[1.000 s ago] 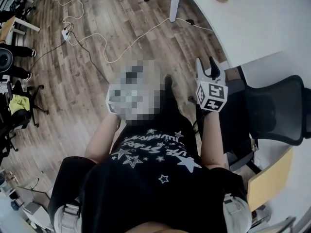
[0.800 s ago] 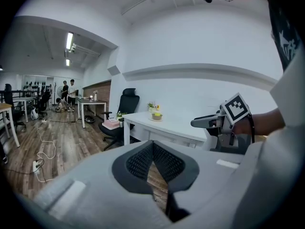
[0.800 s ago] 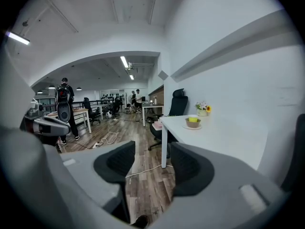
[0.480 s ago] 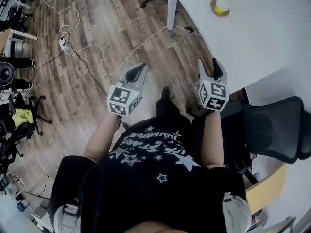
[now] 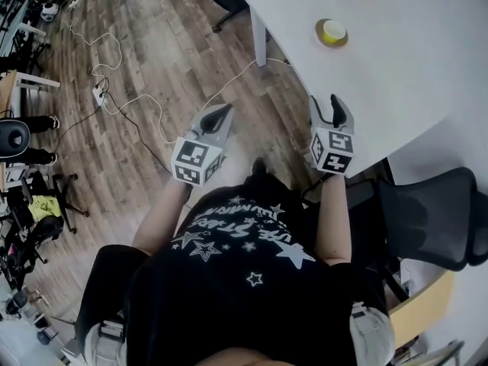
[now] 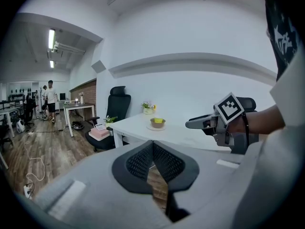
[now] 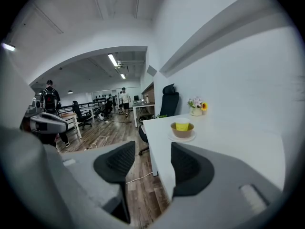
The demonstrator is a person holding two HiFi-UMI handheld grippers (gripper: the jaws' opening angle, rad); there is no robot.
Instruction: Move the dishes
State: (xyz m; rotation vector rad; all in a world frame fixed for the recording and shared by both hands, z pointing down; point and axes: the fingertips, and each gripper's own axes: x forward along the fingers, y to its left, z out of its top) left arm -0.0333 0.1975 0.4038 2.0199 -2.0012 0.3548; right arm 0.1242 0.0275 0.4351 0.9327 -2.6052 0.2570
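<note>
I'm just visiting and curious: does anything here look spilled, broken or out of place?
Nothing spilled or broken. The bowl sits upright on its saucer on the white table. Only a white cable trails loose across the wooden floor.

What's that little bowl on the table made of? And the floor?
The bowl looks like brown glazed ceramic, though matte plastic is possible: it is smooth and thick-rimmed, on a pale saucer. The floor looks like wood or wood-look laminate: long, grainy brown planks with visible seams.
</note>
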